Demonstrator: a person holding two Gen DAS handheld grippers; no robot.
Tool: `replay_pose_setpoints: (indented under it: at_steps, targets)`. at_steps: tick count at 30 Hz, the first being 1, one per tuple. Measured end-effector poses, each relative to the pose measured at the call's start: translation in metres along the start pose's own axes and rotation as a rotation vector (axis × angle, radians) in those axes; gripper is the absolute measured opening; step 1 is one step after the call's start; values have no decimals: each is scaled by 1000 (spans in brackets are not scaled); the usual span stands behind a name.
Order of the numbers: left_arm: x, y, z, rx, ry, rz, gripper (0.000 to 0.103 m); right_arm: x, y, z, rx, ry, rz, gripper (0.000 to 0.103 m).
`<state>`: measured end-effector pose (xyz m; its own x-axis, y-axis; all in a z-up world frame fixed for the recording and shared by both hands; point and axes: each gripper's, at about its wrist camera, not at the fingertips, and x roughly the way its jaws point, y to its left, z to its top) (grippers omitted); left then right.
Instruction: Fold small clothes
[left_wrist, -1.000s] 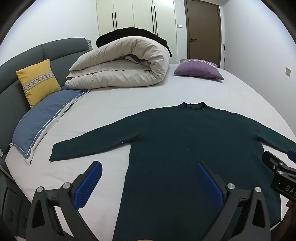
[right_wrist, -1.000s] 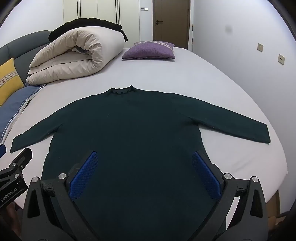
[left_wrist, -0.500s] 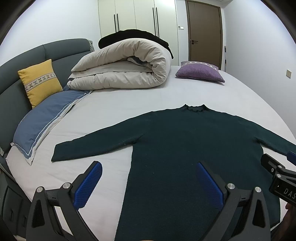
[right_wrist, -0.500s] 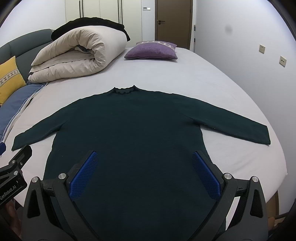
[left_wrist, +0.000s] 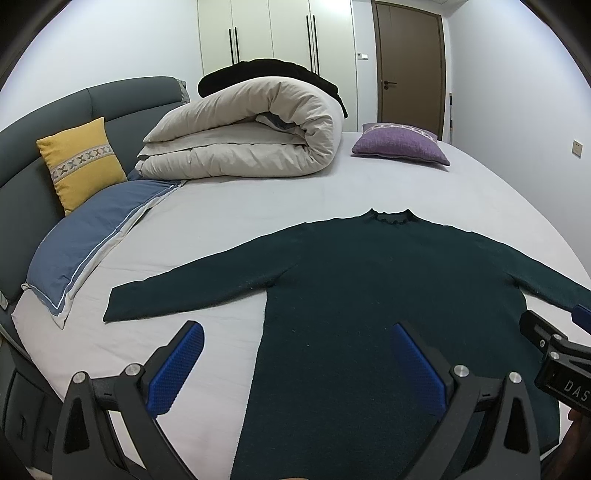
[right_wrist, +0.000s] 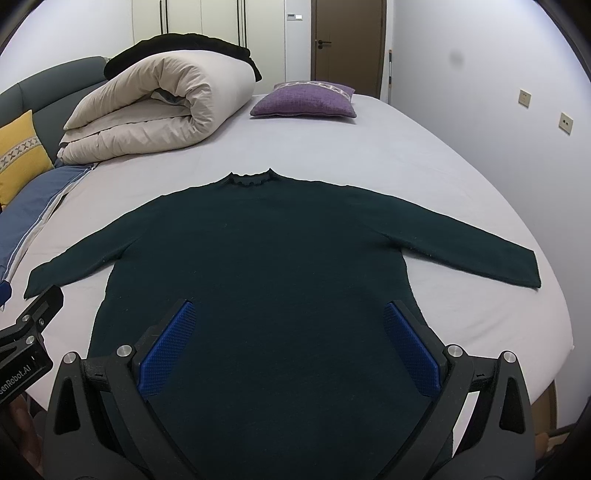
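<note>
A dark green sweater (right_wrist: 266, 258) lies flat and face-up on a bed (right_wrist: 406, 155), both sleeves spread wide and its collar pointing toward the far wall. The right gripper (right_wrist: 290, 343) hangs above the sweater's lower body, while the left gripper (left_wrist: 295, 362) hovers over its left side edge, one finger above the pale sheet, the other above the knit. Farther back sit a rolled cream duvet (left_wrist: 251, 133) topped by a black garment (left_wrist: 266, 70), a purple cushion (right_wrist: 306, 101), a yellow cushion (left_wrist: 79, 162) against the grey headboard (left_wrist: 110, 99), and a blue pillow (left_wrist: 85, 236). Both sets of jaws stand spread wide, gripping nothing and touching no fabric.
</note>
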<state>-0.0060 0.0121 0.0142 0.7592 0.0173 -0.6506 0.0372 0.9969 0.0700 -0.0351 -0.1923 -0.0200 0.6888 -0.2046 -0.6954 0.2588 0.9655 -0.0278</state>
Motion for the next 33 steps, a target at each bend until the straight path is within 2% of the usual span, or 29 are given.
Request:
replay_pose_setpoints:
  at_steps: [33]
  targets:
    - [3, -7, -6, -2, 3, 0, 103, 1, 2, -4, 1, 10, 4, 103]
